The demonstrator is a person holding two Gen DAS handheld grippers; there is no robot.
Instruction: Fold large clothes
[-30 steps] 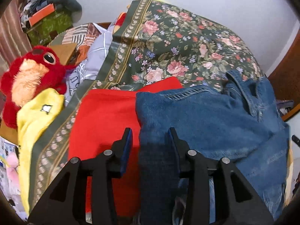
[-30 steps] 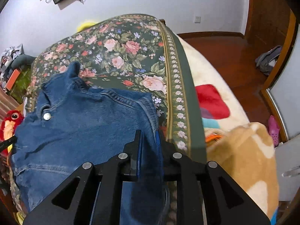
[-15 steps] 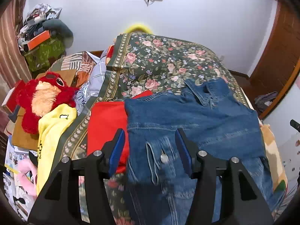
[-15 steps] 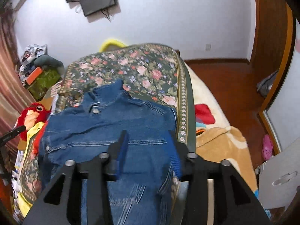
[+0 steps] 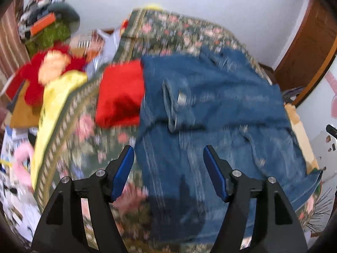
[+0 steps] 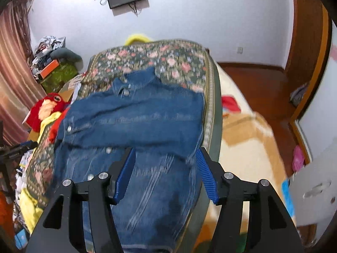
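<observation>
A blue denim jacket (image 5: pixel 210 109) lies spread on a floral bedspread (image 5: pixel 181 29), collar toward the far wall, with a sleeve folded across its body. It also shows in the right wrist view (image 6: pixel 137 122). My left gripper (image 5: pixel 168 158) is open and empty, held above the jacket's near left part. My right gripper (image 6: pixel 165 160) is open and empty above the jacket's near right part. Both views are motion-blurred.
A folded red garment (image 5: pixel 120 94) lies left of the jacket. A red plush toy (image 5: pixel 50 71) and a yellow cloth (image 5: pixel 56 97) sit at the bed's left edge. A beige blanket (image 6: pixel 248 139) covers the bed's right side. Clutter piles (image 6: pixel 54 63) stand far left.
Both grippers let go of the denim jacket, opened wide and pulled back and up. The jacket now lies flat on the bed.
</observation>
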